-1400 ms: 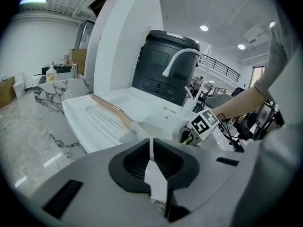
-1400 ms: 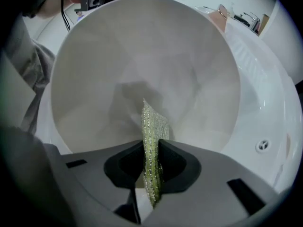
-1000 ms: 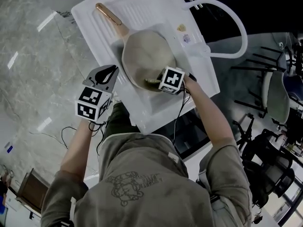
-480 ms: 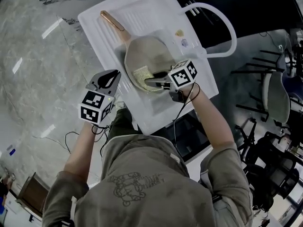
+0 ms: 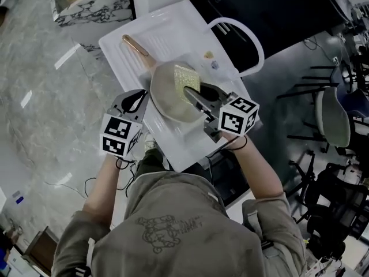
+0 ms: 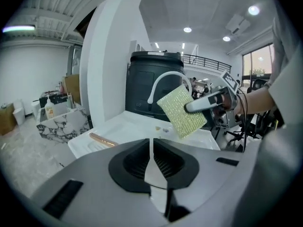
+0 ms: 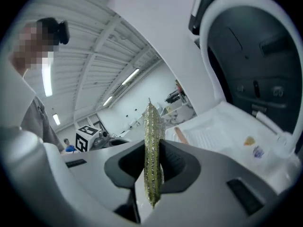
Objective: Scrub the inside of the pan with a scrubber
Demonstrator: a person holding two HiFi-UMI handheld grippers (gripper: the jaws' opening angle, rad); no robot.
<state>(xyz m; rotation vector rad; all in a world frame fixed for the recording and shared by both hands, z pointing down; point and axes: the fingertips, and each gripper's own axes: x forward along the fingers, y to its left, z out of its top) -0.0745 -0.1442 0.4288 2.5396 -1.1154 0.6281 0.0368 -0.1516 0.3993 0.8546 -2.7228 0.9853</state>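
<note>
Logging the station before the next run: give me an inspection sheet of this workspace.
Surface: white sink unit with a ribbed drainer.
Job's things: pan lies in the sink, handle pointing away; scrubber held over it.
Clutter: two small scraps near the tap.
Grippers: right hand-held gripper shut on the scrubber; left hand-held gripper shut, empty, beside the pan.
Cables: black cable at the right wrist.
Surroundings: marbled floor, chairs to the right.

A white sink unit (image 5: 164, 36) with a ribbed drainboard sits upper centre, a curved white faucet (image 5: 229, 19) arching over its right side. A marble-veined block (image 5: 95, 4) stands upper left, grey chairs (image 5: 334, 117) far right, all on a glossy floor (image 5: 46, 108).
</note>
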